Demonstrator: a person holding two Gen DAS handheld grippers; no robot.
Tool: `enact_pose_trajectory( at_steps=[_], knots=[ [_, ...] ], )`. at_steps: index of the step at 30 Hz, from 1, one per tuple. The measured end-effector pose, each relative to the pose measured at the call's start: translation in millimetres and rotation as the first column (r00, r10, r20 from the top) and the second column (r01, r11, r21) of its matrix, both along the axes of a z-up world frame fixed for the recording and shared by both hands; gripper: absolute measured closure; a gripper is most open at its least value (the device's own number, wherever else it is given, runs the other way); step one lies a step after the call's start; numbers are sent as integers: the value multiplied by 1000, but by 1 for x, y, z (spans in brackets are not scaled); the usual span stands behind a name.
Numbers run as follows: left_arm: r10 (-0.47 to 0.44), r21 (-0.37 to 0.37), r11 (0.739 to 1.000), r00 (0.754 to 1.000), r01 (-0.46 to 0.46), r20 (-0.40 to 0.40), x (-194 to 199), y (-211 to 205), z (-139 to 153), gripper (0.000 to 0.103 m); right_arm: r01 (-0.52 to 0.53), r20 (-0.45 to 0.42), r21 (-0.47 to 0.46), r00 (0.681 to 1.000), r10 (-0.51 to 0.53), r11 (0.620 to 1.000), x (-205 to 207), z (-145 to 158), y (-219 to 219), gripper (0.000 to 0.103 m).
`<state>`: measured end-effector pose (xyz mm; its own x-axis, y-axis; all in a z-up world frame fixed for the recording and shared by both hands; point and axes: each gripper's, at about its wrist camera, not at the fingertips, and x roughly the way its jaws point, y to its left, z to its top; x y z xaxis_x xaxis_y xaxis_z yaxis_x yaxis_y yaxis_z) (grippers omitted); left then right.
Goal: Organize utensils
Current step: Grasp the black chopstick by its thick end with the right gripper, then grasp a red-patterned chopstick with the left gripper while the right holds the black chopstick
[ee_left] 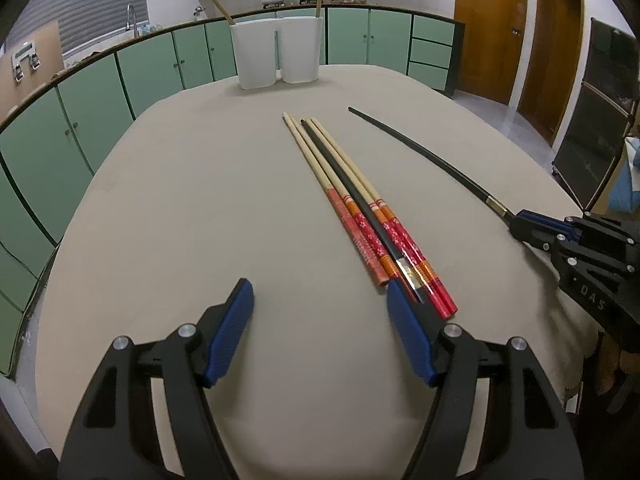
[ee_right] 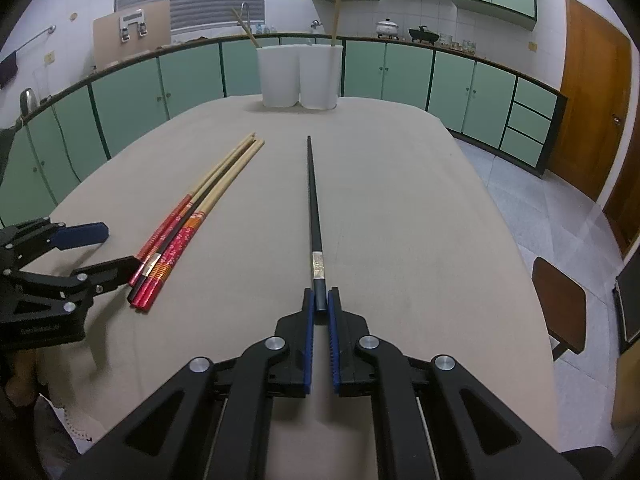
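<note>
A bundle of chopsticks (ee_left: 360, 208), three wooden ones with red patterned handles and one black one, lies on the beige table (ee_left: 180, 208). It also shows in the right wrist view (ee_right: 192, 220). My left gripper (ee_left: 320, 300) is open and empty, its right finger beside the bundle's handle ends. My right gripper (ee_right: 320, 300) is shut on the handle end of a single black chopstick (ee_right: 314, 208), which lies along the table and points at two white holders (ee_right: 300, 76). That chopstick (ee_left: 420, 152) and the right gripper (ee_left: 520, 220) show in the left wrist view.
The two white holders (ee_left: 278, 52) stand side by side at the table's far edge, each with a wooden utensil in it. Green cabinets (ee_left: 100, 92) run behind the table. A brown stool (ee_right: 560, 304) stands at the right.
</note>
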<state>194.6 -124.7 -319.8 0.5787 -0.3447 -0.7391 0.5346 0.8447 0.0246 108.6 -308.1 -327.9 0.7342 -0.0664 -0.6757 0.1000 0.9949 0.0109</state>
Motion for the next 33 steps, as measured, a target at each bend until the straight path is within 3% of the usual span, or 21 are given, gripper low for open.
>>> enact_pose_trajectory(
  at_steps=[11, 18, 23, 30, 33],
  knots=[
    [-10, -2, 1000, 1000, 10, -1, 2, -9, 0, 38, -1, 2, 0, 1000, 1, 1000, -1, 0, 1, 96],
    [82, -4, 997, 996, -82, -25, 12, 14, 2, 41, -4, 4, 6, 1000, 4, 1000, -1, 0, -1, 96],
    [19, -14, 1000, 1000, -20, -22, 2, 5, 5, 41, -5, 6, 9, 1000, 5, 1000, 0, 0, -1, 96],
    [18, -5, 1000, 1000, -18, -6, 9, -16, 1, 41, -6, 7, 9, 1000, 6, 1000, 1, 1, -1, 96],
    [47, -10, 999, 999, -48, -4, 15, -15, 0, 49, -6, 6, 10, 1000, 6, 1000, 2, 1, -1, 96]
  ],
)
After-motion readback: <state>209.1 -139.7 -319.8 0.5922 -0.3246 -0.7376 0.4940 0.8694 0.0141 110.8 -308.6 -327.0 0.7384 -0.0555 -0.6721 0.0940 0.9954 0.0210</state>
